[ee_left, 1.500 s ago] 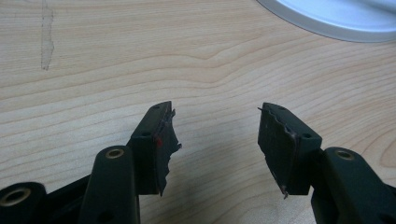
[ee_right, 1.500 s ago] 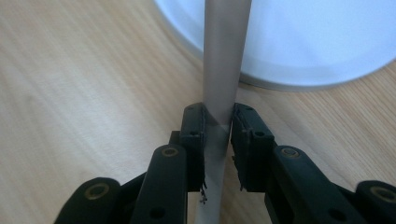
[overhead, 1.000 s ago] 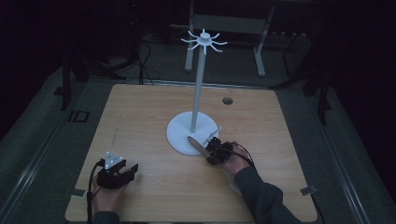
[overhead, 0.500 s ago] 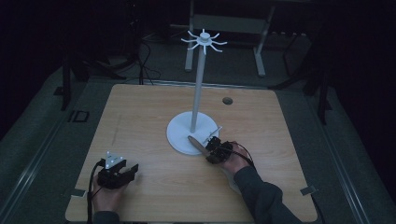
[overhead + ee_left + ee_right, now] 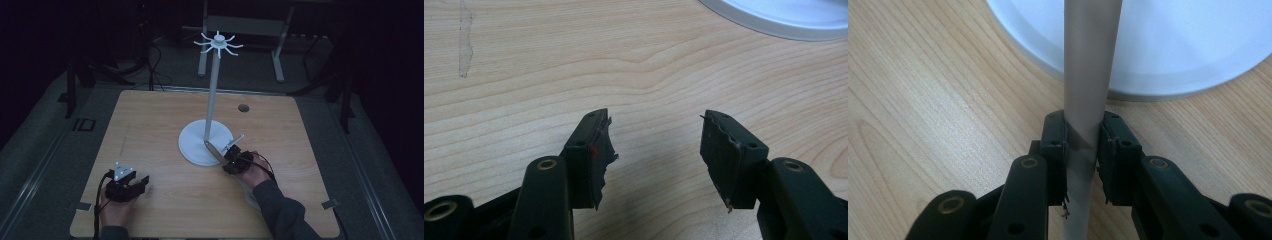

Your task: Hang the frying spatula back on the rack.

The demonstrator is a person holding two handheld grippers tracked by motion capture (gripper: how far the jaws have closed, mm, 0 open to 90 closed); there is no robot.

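Note:
A white stand rests mid-table: a round base (image 5: 196, 145), a thin pole (image 5: 212, 95) and a spoked top (image 5: 218, 44). My right gripper (image 5: 227, 160) lies at the base's right front edge, shut on a flat grey stick (image 5: 213, 150). The stick slants up-left over the base. In the right gripper view the grey stick (image 5: 1090, 60) runs straight up between the pressed pads (image 5: 1055, 145), and my right gripper (image 5: 1082, 127) points at the white base (image 5: 1188, 45). My left gripper (image 5: 141, 182) rests at the front left, open. Its jaws (image 5: 654, 145) stand apart over bare wood, with the base's rim (image 5: 784, 17) ahead.
The wooden table (image 5: 150, 125) has a small dark hole (image 5: 243, 107) at the back right and tape marks near the front corners (image 5: 330, 204). A metal frame (image 5: 240, 25) stands on the dark floor behind the table.

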